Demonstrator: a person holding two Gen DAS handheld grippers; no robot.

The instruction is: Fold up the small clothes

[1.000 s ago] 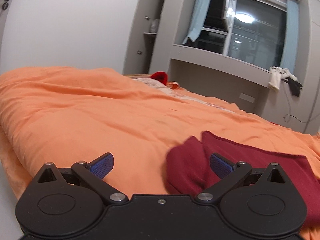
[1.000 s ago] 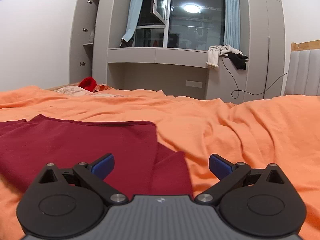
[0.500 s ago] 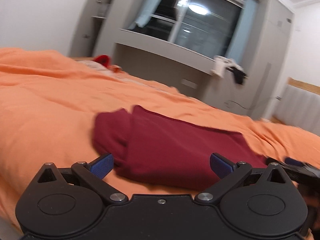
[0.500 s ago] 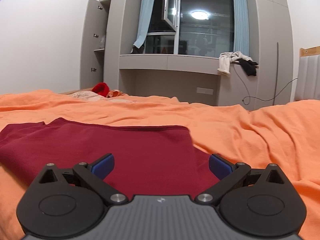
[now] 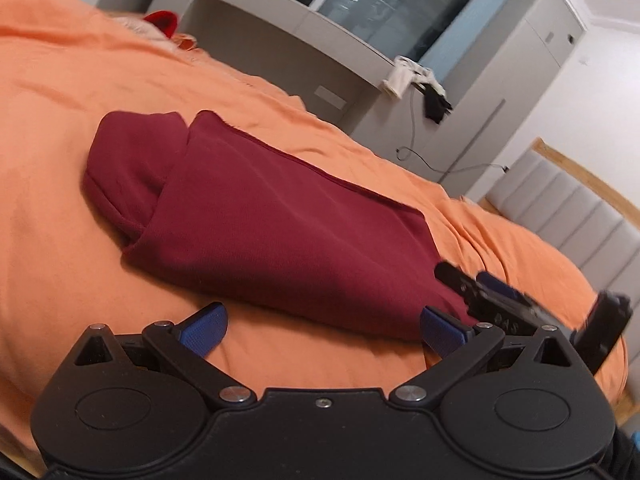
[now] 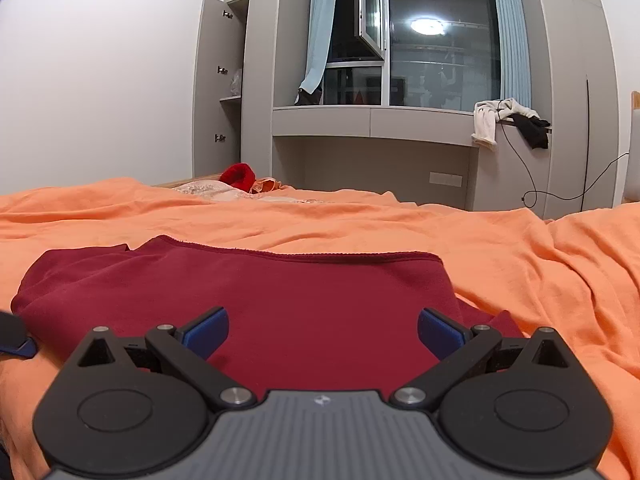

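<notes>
The dark red garment [image 6: 280,304] lies folded flat on the orange bedspread [image 6: 520,256], filling the middle of the right wrist view from about 9 to 3 o'clock. The right gripper [image 6: 323,330] is spread wide just above its near edge, holding nothing. The left gripper [image 5: 323,326] is likewise spread and empty beside the garment [image 5: 272,220], with the right gripper [image 5: 520,308] at its 3 o'clock.

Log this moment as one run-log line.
garment: dark red garment lying partly folded on orange bedcover | left gripper: open, empty | right gripper: open, empty
</notes>
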